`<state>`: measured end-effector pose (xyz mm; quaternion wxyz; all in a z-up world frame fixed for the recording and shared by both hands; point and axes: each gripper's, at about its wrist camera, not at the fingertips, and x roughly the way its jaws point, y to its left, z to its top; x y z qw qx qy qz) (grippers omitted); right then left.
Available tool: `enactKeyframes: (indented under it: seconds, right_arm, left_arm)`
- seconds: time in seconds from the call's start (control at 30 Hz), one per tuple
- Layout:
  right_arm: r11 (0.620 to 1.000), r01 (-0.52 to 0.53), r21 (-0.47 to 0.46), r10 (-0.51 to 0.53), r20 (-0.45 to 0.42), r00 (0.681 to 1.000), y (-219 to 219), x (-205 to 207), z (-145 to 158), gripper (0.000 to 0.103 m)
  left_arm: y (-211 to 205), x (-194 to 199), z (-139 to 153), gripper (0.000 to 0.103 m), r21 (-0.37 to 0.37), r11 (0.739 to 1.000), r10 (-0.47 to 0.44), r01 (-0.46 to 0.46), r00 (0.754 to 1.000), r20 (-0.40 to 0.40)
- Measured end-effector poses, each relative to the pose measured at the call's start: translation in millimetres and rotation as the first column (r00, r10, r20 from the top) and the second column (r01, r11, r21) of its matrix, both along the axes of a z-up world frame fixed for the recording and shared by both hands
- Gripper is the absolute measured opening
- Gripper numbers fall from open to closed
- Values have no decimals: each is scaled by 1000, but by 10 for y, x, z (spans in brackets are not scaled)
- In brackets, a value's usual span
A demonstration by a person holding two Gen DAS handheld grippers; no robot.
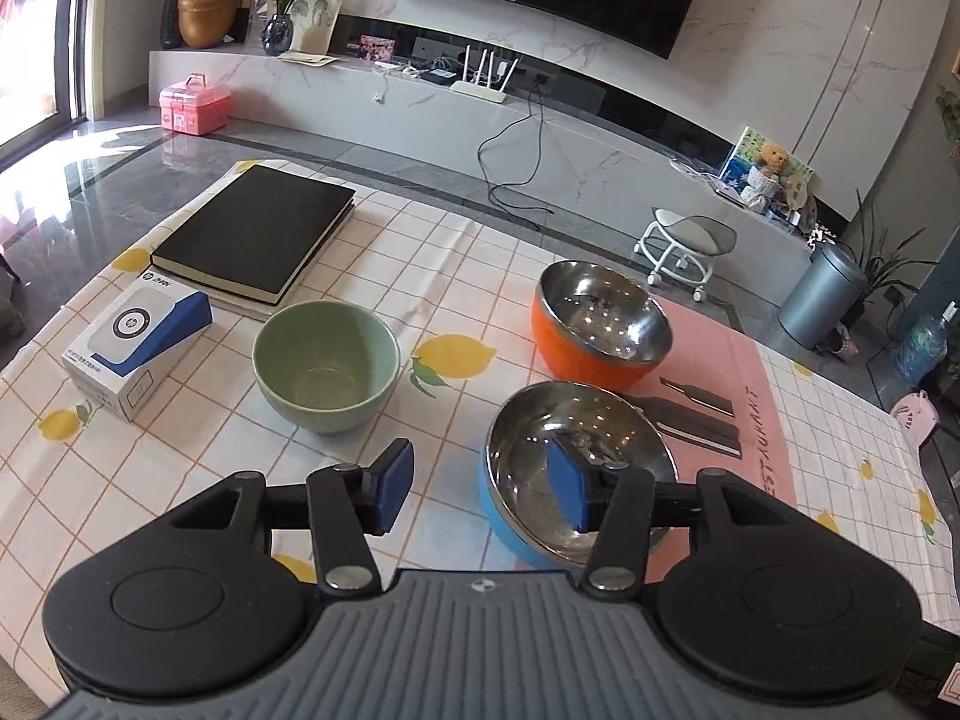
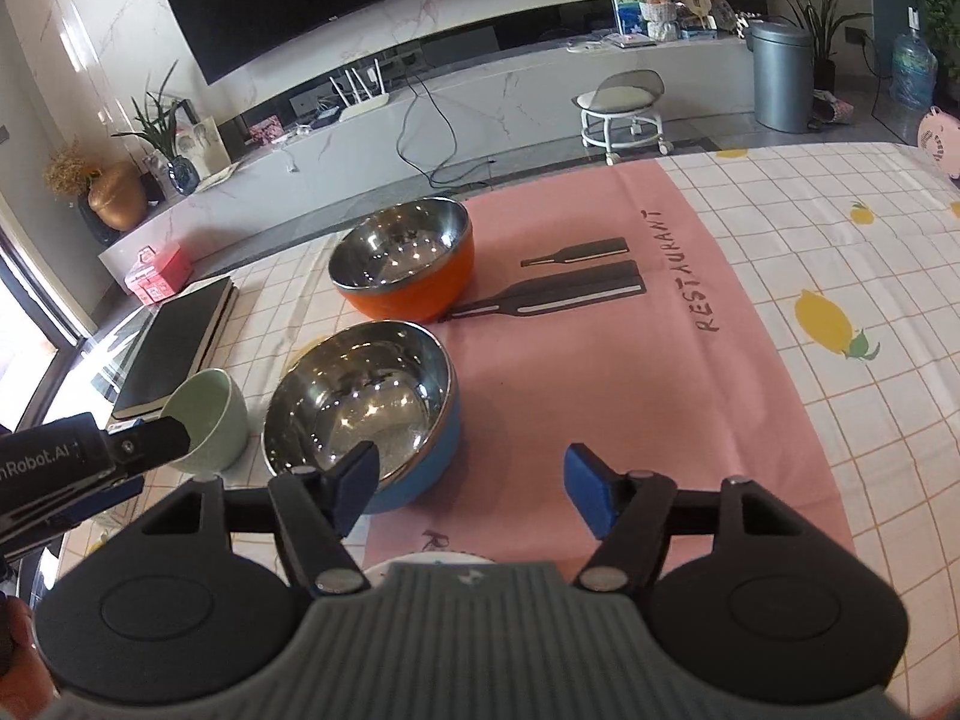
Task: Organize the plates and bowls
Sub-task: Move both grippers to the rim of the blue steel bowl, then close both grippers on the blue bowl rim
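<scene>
1. The left gripper (image 1: 483, 489) and the right gripper (image 2: 471, 489) are both spread wide and hold nothing, apparently clear of the bowls for the next pick.
2. Three bowls are counted: the blue bowl (image 1: 570, 480) at lower centre, the orange bowl (image 1: 600, 324) above it, both on the pink placemat (image 2: 630, 360), likely the collection area; the green bowl (image 1: 324, 357) stands apart at centre left.
3. A white rim at the right view's lower edge may be a plate; this cannot be confirmed.

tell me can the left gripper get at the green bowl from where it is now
Probably yes: the left gripper is open and empty, and the green bowl sits just ahead on bare tablecloth, apart from the blue bowl.
</scene>
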<state>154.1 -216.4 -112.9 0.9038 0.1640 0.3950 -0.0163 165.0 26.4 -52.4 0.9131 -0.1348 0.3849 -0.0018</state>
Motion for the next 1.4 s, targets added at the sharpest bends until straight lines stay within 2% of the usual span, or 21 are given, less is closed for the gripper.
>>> enactKeyframes:
  seconds: [0.2, 0.43, 0.5, 0.57, 0.6, 0.63, 0.7, 0.77, 0.83, 0.87, 0.9, 0.93, 1.0, 1.1, 1.2, 1.33, 1.4]
  right_arm:
    - [999, 11, 37, -9, -54, 998, 75, 426, -88, 68]
    - [997, 13, 73, -3, -143, 990, 184, 852, -301, 66]
    - [997, 11, 76, 1, -163, 987, 214, 922, -372, 60]
    - [996, 6, 90, 10, -178, 984, 217, 960, -419, 51]
    - [995, 4, 96, 13, -180, 983, 218, 963, -435, 49]
    - [995, 2, 96, 16, -182, 983, 221, 963, -448, 46]
    - [997, 4, 80, 11, -181, 983, 232, 969, -457, 39]
    - [997, 6, 77, 8, -181, 984, 226, 973, -473, 25]
    - [995, 6, 96, 13, -189, 982, 207, 976, -494, 17]
    - [994, 9, 106, 12, -197, 980, 193, 980, -505, 12]
    - [994, 13, 106, 9, -203, 979, 187, 978, -516, 11]
    - [994, 14, 109, 8, -199, 980, 183, 967, -522, 10]
    - [994, 12, 106, 9, -197, 980, 191, 943, -517, 10]
    - [995, 1, 97, 18, -201, 979, 215, 886, -479, 11]
    - [994, -16, 107, 35, -177, 984, 196, 780, -396, 11]
    - [988, -35, 152, 59, -156, 986, 151, 611, -276, 10]
    - [996, -30, 90, 45, -167, 985, 177, 591, -265, 7]
  left_arm:
    - [80, 362, -210, 59, 15, 999, 44, -44, 998, -54]
    - [42, 642, -436, 58, 39, 999, 29, -25, 994, -109]
    - [35, 663, -468, 57, 34, 999, 28, -25, 995, -95]
    - [29, 678, -468, 48, 38, 999, 21, -18, 996, -85]
    - [22, 697, -469, 37, 46, 999, 19, -15, 995, -98]
    - [14, 724, -472, 32, 49, 999, 14, -8, 993, -117]
    - [11, 751, -497, 28, 50, 999, 10, -3, 991, -134]
    - [1, 773, -532, 23, 68, 998, 14, -3, 988, -153]
    - [-8, 781, -562, 18, 85, 996, 20, -7, 988, -155]
    - [-13, 778, -566, 14, 87, 996, 14, -1, 988, -152]
    - [-17, 775, -569, 5, 85, 996, 4, 10, 988, -157]
    - [-18, 769, -570, 0, 74, 997, -7, 19, 987, -161]
    - [-39, 732, -533, 0, 65, 997, -24, 34, 989, -149]
    - [-81, 626, -391, 0, 98, 994, -39, 49, 994, -99]
    - [-106, 512, -215, 0, 17, 995, -92, 93, 993, -80]
    - [-223, 366, -65, 0, 50, 993, -105, 107, 994, -27]
    - [-199, 346, -55, 0, 43, 994, -99, 100, 995, -30]
